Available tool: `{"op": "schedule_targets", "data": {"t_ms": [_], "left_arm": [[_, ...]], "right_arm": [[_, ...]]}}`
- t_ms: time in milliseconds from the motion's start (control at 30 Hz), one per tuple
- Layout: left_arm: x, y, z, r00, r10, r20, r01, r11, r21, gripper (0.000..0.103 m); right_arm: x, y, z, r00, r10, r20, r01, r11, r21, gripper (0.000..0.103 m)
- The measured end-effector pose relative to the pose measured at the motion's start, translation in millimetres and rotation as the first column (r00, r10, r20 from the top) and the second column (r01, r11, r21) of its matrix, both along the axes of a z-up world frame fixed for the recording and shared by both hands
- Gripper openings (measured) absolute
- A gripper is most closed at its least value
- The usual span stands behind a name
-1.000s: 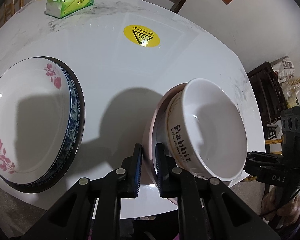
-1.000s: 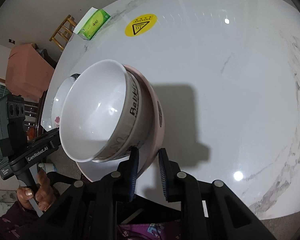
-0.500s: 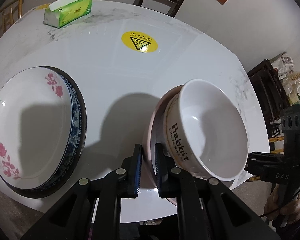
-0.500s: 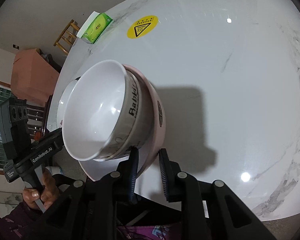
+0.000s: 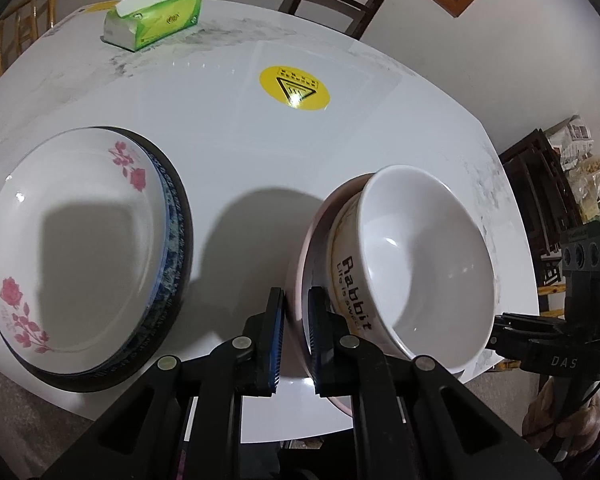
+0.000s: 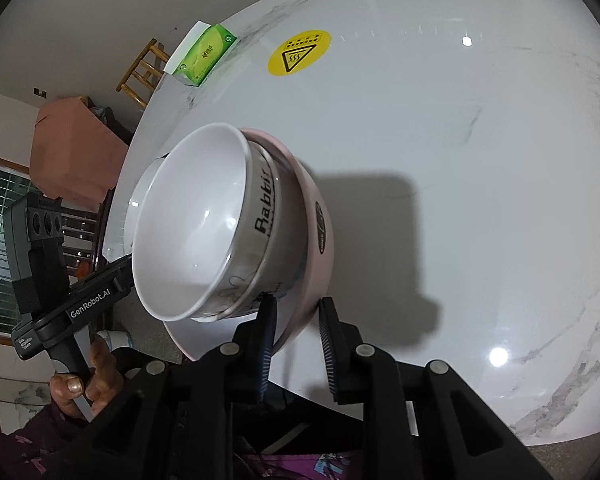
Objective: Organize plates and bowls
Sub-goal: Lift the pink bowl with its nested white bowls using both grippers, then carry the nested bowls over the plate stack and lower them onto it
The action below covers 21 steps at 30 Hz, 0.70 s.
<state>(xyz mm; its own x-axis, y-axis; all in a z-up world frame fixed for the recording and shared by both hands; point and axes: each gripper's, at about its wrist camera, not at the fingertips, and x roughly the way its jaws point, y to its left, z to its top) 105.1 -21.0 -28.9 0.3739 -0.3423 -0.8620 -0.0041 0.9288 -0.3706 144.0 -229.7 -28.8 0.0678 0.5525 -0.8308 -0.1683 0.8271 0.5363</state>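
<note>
I grip the pink bowl (image 5: 300,280) rim with both the left gripper (image 5: 296,336) and the right gripper (image 6: 296,344), the Rabbit bowl (image 5: 416,260) nested inside, tilted above the table's (image 5: 220,120) near edge. I should level it, keep both grips even, and lower it gently.

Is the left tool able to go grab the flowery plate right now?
Probably not yet. The left tool is shut on the pink bowl rim, so it is busy. The flowery plate sits beside it, uncovered, on the table.
</note>
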Motion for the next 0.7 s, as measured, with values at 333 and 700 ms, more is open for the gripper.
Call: {"op": "schedule_targets", "data": {"t_ms": [333, 700], "left_arm": [[0, 10, 9, 1.000, 0.015, 0.024, -0.015, 1.000, 0.010, 0.008], [-2, 28, 24, 0.997, 0.059, 0.057, -0.061, 0.998, 0.019, 0.008]], "right_arm": [[2, 6, 6, 1.000, 0.010, 0.007, -0.010, 1.000, 0.015, 0.022], [9, 24, 15, 0.999, 0.028, 0.022, -0.029, 0.999, 0.042, 0.022]]}}
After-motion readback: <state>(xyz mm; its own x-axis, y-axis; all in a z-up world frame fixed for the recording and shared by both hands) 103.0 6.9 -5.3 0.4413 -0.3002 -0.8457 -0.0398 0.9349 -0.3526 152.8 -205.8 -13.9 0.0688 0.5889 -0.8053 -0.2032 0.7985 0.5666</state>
